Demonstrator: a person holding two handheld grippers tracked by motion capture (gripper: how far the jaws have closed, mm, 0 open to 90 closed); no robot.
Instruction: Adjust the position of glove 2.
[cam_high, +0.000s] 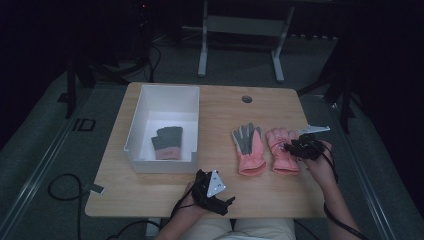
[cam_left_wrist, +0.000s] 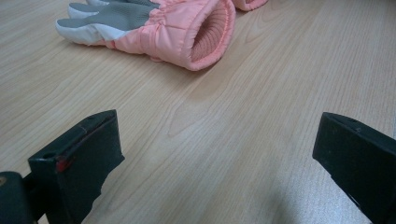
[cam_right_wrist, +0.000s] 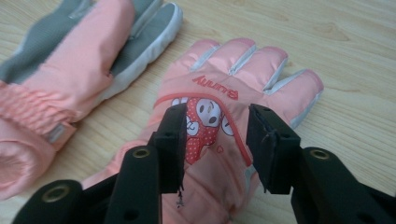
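— Right gripper view: the right claw (cam_right_wrist: 215, 140) is seen parted, unclenched, with the pink glove (cam_right_wrist: 224, 121) just beneath and between its jaws.

— A pick-up is judged to be in hand; lowering and clenching are called for next.

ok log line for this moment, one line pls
right gripper: open over pink cartoon glove | left gripper: open, idle | grey-palm glove: on table | bin: dark glove

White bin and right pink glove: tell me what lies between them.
High view: the other pink glove, grey palm up, lies between the white bin and the right pink glove, on bare wooden table.
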